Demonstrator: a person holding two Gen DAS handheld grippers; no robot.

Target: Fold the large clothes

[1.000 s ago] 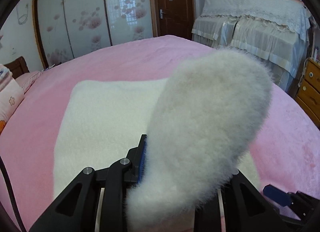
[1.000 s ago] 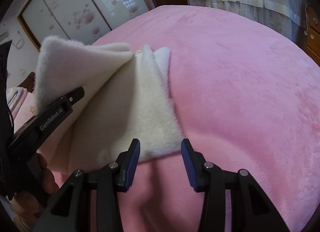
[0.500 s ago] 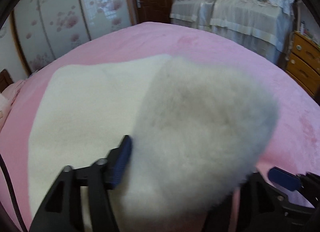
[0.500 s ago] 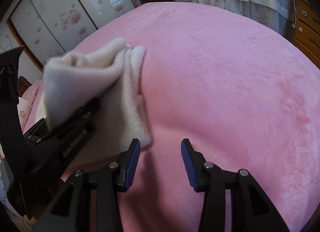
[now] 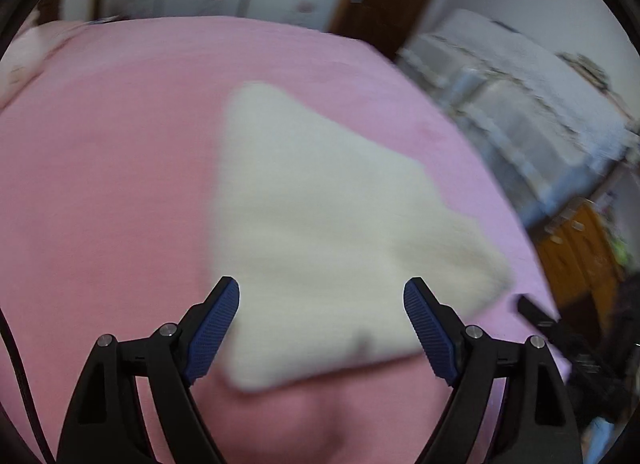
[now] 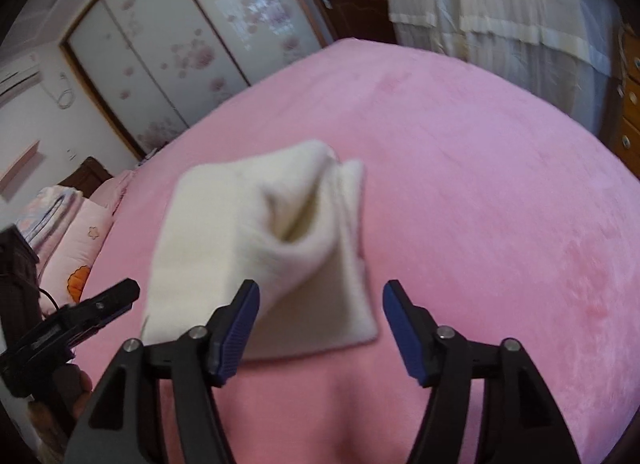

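A cream fleece garment [image 5: 320,224] lies folded on the pink bedspread [image 5: 100,184]. In the right wrist view the garment [image 6: 260,244] shows a raised fold still puffed up along its right side. My left gripper [image 5: 322,324] is open and empty, just above the garment's near edge. My right gripper [image 6: 320,328] is open and empty, also over the near edge. The left gripper also shows at the left of the right wrist view [image 6: 80,316]. Both views are motion-blurred.
The pink bedspread [image 6: 500,204] fills most of both views. A wardrobe with flowered sliding doors [image 6: 180,44] and a brown door stand behind. A lace-covered piece of furniture [image 6: 520,12] and wooden drawers [image 5: 576,256] are at the right. Pillows [image 6: 76,232] lie at the left.
My left gripper has let go of the fleece flap it held up; the flap now lies on the garment. Both grippers have pulled back and sit wider open.
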